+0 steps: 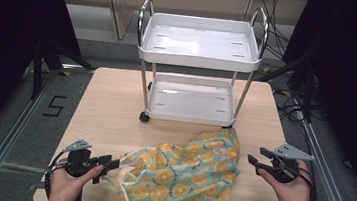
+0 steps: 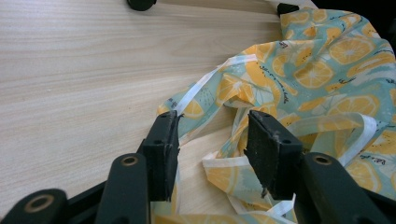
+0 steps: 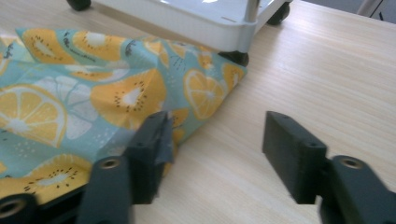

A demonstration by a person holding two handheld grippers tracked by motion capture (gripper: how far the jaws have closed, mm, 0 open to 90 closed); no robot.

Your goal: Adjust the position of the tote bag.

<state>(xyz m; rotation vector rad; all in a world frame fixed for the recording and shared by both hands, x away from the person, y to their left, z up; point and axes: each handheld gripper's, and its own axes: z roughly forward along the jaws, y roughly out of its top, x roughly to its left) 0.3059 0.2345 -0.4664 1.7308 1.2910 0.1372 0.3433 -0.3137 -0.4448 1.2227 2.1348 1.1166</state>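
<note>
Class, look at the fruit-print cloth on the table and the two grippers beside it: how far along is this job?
Early, by the look of it. Done: nothing yet; the fruit-print cloth lies crumpled on the table before the white cart. In hand: the left gripper has open jaws around the cloth's white-trimmed edge; the right gripper stands open at the opposite edge. Left: closing on the cloth and handling it.

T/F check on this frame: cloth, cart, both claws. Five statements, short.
1. The cloth lies on the table. True.
2. The cloth sits in the cart top tray. False: both trays hold no cloth.
3. The left claw is open, with cloth edge between its jaws. True.
4. The right claw is shut on the cloth. False: it is open, over bare table beside the cloth.
5. The cart stands on the floor. False: it stands on the table.
</note>
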